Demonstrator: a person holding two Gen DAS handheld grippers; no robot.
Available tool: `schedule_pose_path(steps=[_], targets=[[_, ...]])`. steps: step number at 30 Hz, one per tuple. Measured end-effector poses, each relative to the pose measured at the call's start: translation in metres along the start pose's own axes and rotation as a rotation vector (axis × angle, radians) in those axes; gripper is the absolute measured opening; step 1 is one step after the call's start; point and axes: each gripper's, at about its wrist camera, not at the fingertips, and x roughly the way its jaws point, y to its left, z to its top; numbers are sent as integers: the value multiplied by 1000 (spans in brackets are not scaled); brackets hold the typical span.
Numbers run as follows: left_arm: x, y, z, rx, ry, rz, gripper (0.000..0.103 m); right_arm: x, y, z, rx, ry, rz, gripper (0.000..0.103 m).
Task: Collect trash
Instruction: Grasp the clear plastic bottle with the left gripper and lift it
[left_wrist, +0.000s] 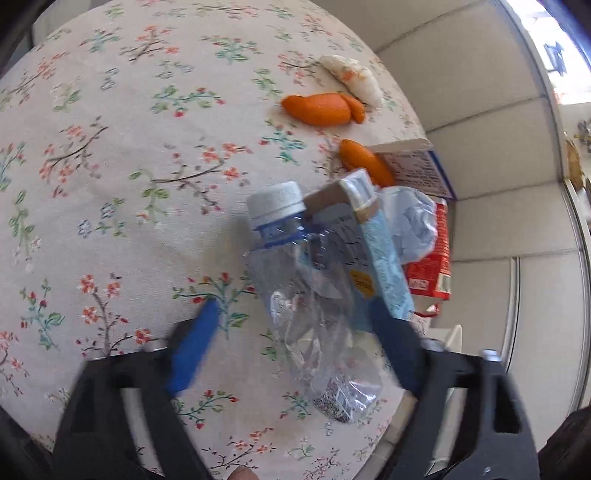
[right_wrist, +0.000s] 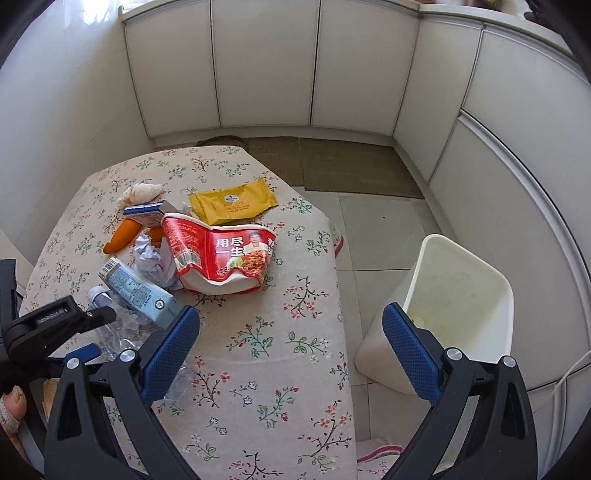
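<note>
Left hand-held gripper (left_wrist: 295, 328) with blue fingers spread wide apart, tilted and motion-blurred, right hand-held gripper (right_wrist: 291, 325) level, fingers wide apart, nothing between them

bottle (left_wrist: 314, 302): we saw clear crinkled plastic, glossy
cap (left_wrist: 275, 201): white matt plastic
carton (right_wrist: 138, 291): printed paperboard, smooth
noodle cup (right_wrist: 221, 254): crushed glossy paper
wrapper (right_wrist: 232, 201): yellow, slight sheen
tablecloth (right_wrist: 258, 369): floral woven cloth, matt
bin (right_wrist: 461, 295): white smooth plastic
right gripper (right_wrist: 291, 354) pads (right_wrist: 410, 347): blue, textured
</note>
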Motion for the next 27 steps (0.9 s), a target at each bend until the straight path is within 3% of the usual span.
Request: schedule_pose_path(steps=[5, 9, 11, 13, 16, 23, 27], targets=[[13, 3, -7, -40, 39, -39, 84, 2, -18, 1, 61, 4, -12, 96], [23, -3, -12, -27, 15, -48, 75, 5, -21, 1, 74, 22, 1, 96], [26, -10, -12, -10, -14, -30, 61, 6, -19, 0, 60, 22, 0, 96], [29, -11, -12, -3, -7, -26, 40, 7, -18, 0, 54, 22, 10, 96], [28, -5, -7, 5, 15, -54, 24, 8, -15, 1, 55, 21, 57, 96], [-11, -7, 0, 107, -21, 11, 22, 14, 32, 5, -127, 35, 205, 96], [-53, -14, 7, 227, -138, 107, 22, 25, 69, 5, -246, 61, 279, 96]])
